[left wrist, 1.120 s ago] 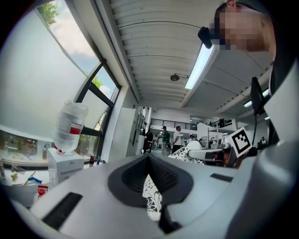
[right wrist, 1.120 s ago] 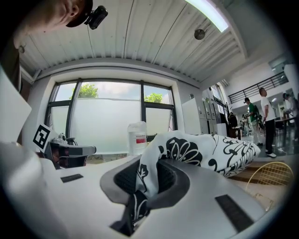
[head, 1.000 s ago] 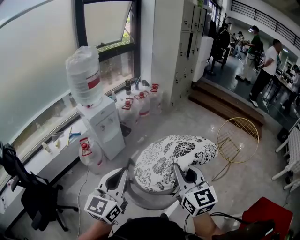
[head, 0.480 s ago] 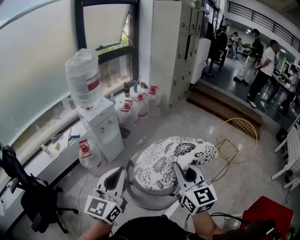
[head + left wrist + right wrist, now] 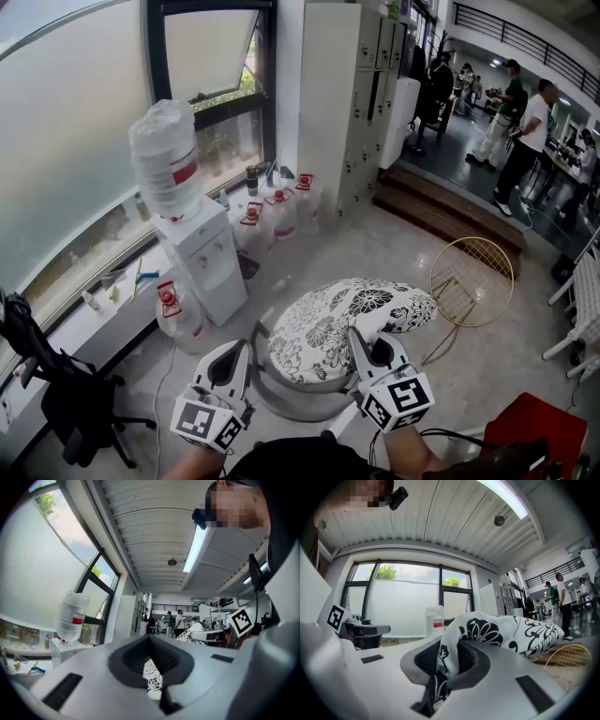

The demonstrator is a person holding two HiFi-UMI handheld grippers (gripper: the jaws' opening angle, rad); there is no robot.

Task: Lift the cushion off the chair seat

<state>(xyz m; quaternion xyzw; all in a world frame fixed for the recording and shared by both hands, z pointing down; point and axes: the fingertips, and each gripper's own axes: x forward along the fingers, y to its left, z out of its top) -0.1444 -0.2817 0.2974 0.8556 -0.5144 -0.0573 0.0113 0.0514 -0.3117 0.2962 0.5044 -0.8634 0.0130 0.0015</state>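
Far left, cut off by the picture edge: black office chair (image 5: 66, 398). Next, left gripper (image 5: 249, 345) clamped on the near left edge of the patterned cushion (image 5: 347, 314), only a sliver of cloth showing between the pads. Cushion spread over the round chair seat (image 5: 281, 398), hiding all but the seat's front rim; contact underneath impossible to tell. Then right gripper (image 5: 355, 339) pinched on the near right edge. Open floor past the seat's far edge; gold wire frame (image 5: 473, 281) near on the right.

I count one cushion (image 5: 352, 314), one grey chair (image 5: 286, 396) and two tools, the left tool (image 5: 251, 343) and the right tool (image 5: 356, 337). There is also one water dispenser (image 5: 202, 253), four red-capped jugs (image 5: 173, 305) and one gold wire frame (image 5: 473, 281).
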